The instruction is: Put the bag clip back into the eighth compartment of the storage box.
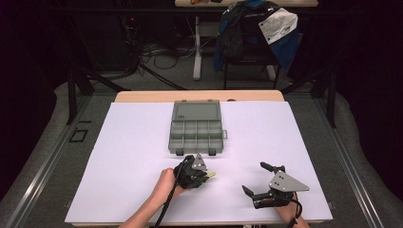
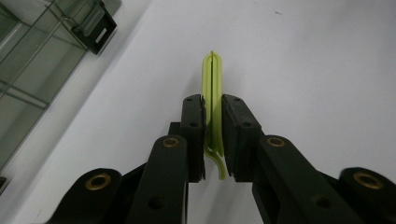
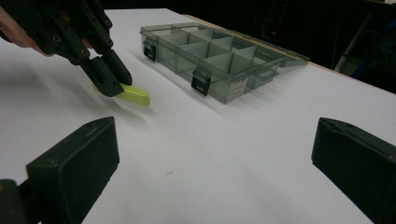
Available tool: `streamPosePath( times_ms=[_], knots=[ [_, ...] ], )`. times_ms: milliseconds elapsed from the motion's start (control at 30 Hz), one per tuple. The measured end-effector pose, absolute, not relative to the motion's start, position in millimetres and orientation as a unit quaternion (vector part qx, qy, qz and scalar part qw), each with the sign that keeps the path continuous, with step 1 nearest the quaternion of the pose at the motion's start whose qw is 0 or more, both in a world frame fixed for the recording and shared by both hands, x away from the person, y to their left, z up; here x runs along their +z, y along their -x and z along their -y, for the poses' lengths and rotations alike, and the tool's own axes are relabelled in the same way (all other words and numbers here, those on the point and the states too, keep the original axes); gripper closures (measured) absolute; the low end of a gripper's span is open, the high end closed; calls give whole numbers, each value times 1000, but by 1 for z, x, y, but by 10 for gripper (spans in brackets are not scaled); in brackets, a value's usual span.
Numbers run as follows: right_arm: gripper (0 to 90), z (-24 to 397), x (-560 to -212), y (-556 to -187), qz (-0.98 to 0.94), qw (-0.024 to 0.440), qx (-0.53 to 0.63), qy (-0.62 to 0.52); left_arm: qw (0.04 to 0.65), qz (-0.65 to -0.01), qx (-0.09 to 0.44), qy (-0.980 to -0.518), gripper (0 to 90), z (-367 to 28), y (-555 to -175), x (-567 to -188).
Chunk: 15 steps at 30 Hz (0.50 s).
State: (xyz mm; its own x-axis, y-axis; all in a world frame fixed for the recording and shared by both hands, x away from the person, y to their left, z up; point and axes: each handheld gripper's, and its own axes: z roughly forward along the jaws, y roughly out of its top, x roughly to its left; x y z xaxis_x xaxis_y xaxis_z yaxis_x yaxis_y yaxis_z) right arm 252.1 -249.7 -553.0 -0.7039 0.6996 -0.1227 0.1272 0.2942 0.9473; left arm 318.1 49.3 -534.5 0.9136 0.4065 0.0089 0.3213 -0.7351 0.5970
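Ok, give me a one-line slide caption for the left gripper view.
Left gripper shut on a thin yellow-green clip over the white table, with the open compartment box at upper left.

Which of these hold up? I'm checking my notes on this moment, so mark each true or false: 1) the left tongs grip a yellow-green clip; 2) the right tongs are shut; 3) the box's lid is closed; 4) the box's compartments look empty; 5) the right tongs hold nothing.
1) True: the left tongs are shut on the yellow-green clip, whose tip sticks out past them.
2) False: the right tongs stand wide open, jaws far apart.
3) False: the grey box lies open, its lid folded back flat on the table.
4) True: no contents show in the compartments.
5) True: only bare table shows between the jaws.
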Motion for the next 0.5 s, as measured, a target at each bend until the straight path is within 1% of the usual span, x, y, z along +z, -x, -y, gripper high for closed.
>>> streamPosePath(
  times_ms=[500],
  knots=[
    [3,249,-554,-252,-758,272,525,-276,311,-202,74,-926,796,-53,-321,-529]
  ],
)
